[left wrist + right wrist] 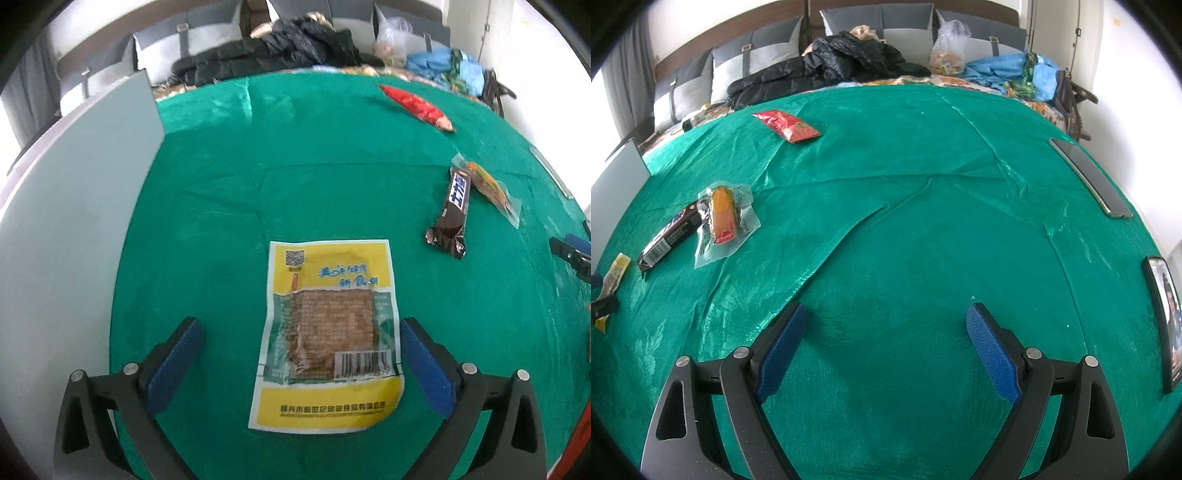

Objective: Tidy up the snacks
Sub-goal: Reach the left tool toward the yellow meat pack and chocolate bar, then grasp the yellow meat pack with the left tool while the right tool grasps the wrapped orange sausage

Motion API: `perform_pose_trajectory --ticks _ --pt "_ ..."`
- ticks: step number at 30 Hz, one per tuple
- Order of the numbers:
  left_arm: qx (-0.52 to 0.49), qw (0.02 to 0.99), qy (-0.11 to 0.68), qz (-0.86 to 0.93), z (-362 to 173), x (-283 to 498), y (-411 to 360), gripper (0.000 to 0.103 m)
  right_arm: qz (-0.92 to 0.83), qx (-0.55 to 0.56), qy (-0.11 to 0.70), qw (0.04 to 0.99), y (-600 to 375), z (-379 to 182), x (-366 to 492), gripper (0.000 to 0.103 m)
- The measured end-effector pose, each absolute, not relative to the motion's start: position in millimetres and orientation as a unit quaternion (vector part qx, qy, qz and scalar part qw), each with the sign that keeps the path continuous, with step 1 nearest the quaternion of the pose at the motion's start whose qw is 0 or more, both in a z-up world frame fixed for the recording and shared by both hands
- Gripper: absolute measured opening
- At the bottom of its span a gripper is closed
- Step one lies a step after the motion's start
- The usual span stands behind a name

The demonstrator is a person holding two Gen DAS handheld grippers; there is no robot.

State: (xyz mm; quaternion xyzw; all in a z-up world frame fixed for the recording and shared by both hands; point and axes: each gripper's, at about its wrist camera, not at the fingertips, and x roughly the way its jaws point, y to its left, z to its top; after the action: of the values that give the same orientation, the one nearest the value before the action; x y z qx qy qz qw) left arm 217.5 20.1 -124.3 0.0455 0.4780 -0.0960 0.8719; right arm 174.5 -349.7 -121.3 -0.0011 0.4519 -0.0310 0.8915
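A yellow snack packet (pixel 325 332) with a brown square and a barcode lies flat on the green cloth (pixel 258 177). My left gripper (pixel 299 325) stands wide open around its near half, and the blue pads (pixel 177 362) do not press on it. Further right lie a dark chocolate bar (pixel 454 206), a clear-wrapped orange snack (pixel 491 186) and a red packet (pixel 417 105). In the right wrist view my right gripper (pixel 886 310) is open over bare cloth. There the red packet (pixel 786 125), orange snack (pixel 724 218) and chocolate bar (pixel 670 232) lie to its left.
A grey board (pixel 74 221) borders the cloth on the left. A phone (pixel 1089 177) and a second lit screen (pixel 1161 321) lie along the cloth's right edge. Behind are a black jacket (pixel 831 62), plastic bags (pixel 949 48), blue fabric and grey pillows.
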Motion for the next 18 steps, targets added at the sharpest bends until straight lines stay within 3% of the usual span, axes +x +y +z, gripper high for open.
perform_pose_trajectory --ticks 18 --pt "0.037 0.882 0.463 -0.082 -122.8 216.1 19.3 0.103 -0.032 0.0 0.459 0.888 -348.4 -121.9 179.1 0.091"
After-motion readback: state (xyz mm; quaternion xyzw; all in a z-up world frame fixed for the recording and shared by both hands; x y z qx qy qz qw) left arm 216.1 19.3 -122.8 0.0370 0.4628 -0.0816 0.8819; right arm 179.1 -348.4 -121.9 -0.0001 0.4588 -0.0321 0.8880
